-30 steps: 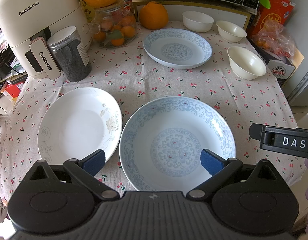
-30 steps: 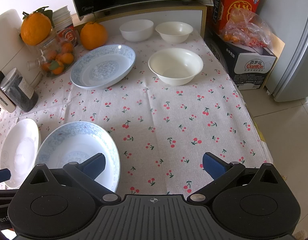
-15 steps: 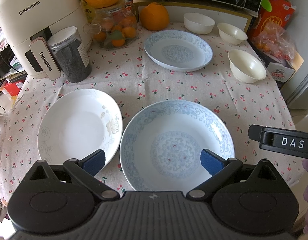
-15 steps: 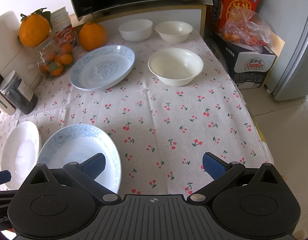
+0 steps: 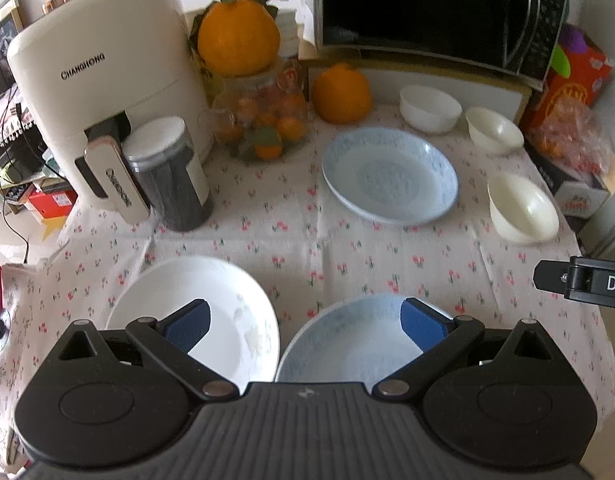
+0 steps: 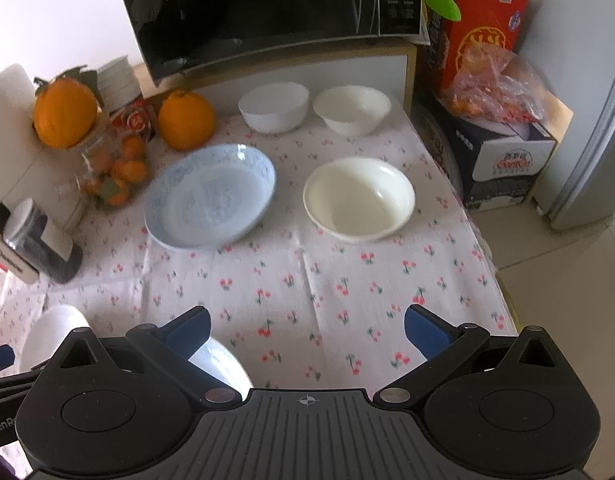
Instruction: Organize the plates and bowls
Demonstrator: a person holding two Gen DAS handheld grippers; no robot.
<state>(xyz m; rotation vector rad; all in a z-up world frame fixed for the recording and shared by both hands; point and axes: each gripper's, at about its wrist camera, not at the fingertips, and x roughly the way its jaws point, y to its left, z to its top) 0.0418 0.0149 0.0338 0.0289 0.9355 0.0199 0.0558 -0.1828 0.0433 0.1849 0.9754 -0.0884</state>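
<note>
On the cherry-print tablecloth [image 5: 387, 248] lie a white plate [image 5: 227, 320] at near left, a blue patterned plate [image 5: 355, 340] beside it, and a second blue plate [image 5: 389, 176] [image 6: 211, 196] farther back. A cream bowl [image 5: 523, 208] [image 6: 359, 200] sits at the right, with two more bowls [image 6: 273, 106] [image 6: 351, 108] by the microwave. My left gripper [image 5: 303, 326] hovers open above the gap between the two near plates. My right gripper [image 6: 307, 332] hangs open over bare cloth, the near blue plate [image 6: 223, 360] under its left finger.
A cream air fryer [image 5: 99, 92], a dark jar [image 5: 171, 176], a glass jar of small oranges [image 5: 263, 120] and big oranges [image 5: 341, 94] line the back left. A microwave [image 5: 435, 8] stands behind. Boxes and a bag [image 6: 495, 92] crowd the right edge.
Both grippers have tilted up and drawn lower toward the near table edge, so the near plates slid down under the fingers and the microwave came into view. Both stay open.
</note>
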